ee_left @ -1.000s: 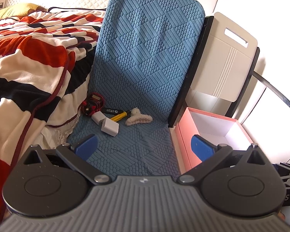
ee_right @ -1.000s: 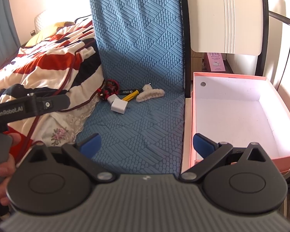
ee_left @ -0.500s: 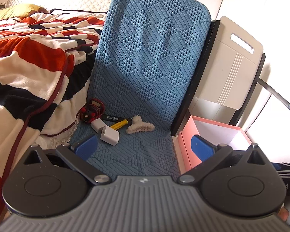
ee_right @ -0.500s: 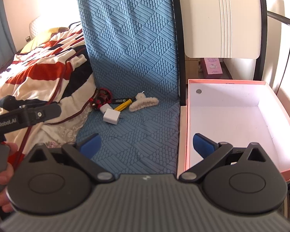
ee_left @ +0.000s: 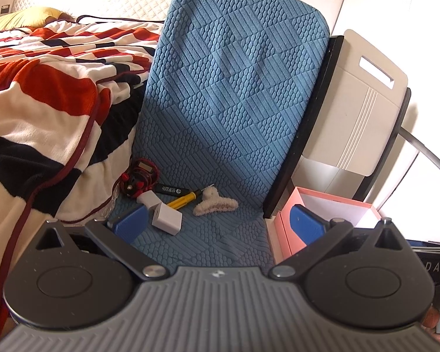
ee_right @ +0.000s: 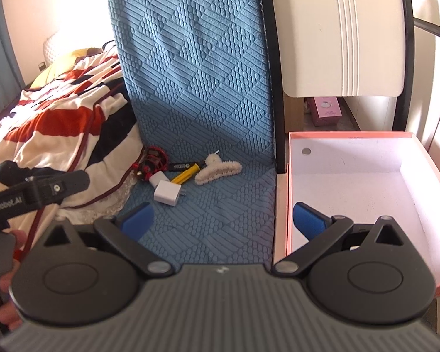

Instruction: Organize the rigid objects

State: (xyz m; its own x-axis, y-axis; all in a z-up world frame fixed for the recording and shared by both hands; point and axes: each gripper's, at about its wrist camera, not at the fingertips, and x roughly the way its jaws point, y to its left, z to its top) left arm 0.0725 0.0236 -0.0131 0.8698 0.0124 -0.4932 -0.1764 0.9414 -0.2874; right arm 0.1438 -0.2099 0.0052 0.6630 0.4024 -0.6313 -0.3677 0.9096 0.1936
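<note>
My left gripper [ee_left: 218, 224] and right gripper [ee_right: 223, 220] have jaws wide apart, ready to grab; little things [ee_right: 173, 189] wait beside the pink box [ee_right: 366, 182].

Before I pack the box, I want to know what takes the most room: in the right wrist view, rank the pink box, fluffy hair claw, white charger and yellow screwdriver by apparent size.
1. Pink box, by far the largest.
2. Fluffy hair claw.
3. Yellow screwdriver and white charger look alike in size; the screwdriver is partly hidden, so I will not rank them.
</note>
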